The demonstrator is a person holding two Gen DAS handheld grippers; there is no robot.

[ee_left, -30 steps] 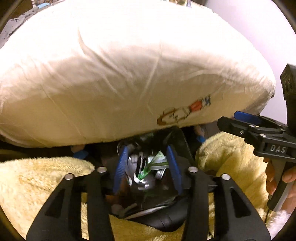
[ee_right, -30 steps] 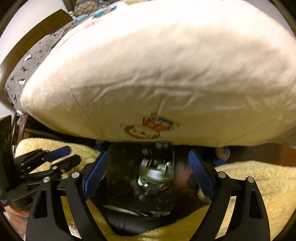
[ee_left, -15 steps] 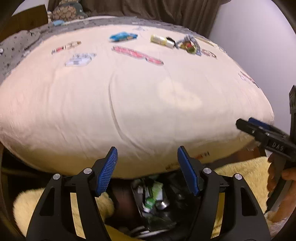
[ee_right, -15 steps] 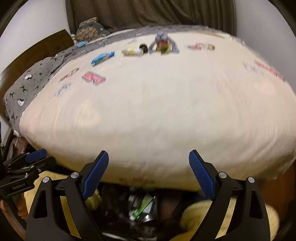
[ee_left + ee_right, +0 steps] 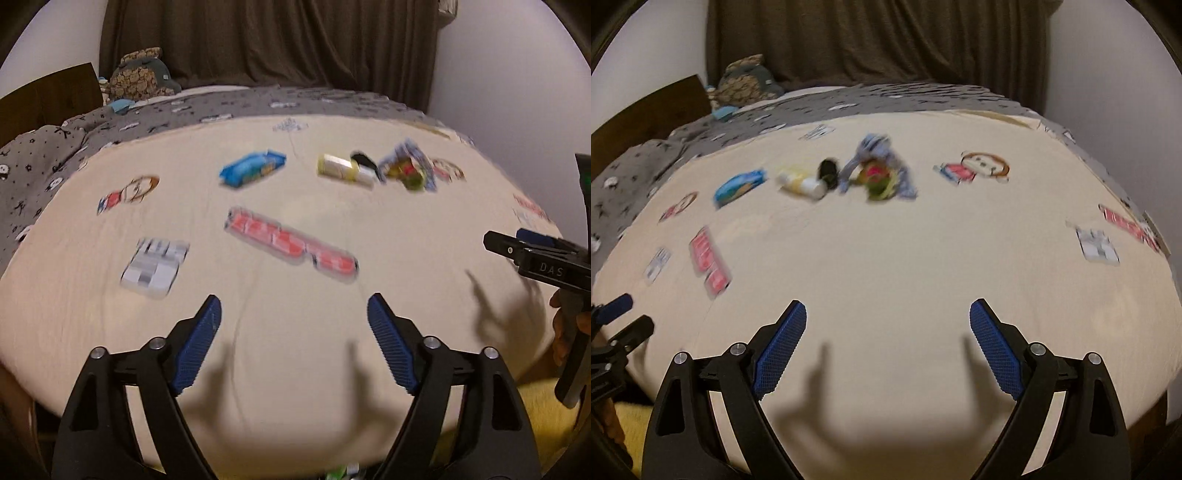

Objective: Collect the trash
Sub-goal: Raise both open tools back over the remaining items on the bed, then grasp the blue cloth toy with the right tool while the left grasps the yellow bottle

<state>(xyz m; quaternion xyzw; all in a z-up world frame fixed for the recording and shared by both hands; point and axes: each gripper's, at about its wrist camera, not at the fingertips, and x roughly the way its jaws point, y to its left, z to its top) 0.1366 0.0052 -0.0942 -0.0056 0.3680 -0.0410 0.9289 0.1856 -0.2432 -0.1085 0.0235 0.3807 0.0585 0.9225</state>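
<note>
Left wrist view: both the left hand-held gripper [image 5: 294, 314] and right hand-held gripper [image 5: 888, 317] are held open and empty, while three trash items remain uncollected on the bed [image 5: 369, 314] at twelve o'clock: blue wrapper [image 5: 252, 169], yellow tube [image 5: 347, 169], crumpled packet [image 5: 408, 170].

Ahead of both spread grippers, the near stretch of the cream printed bedspread [image 5: 295, 325] lay bare. Farther back three things sat in a loose row: a blue snack wrapper [image 5: 253, 169], a pale yellow bottle with a black cap [image 5: 347, 168] and, just beside it, a crumpled multicoloured packet [image 5: 406, 168], with a gap between wrapper and bottle.
</note>
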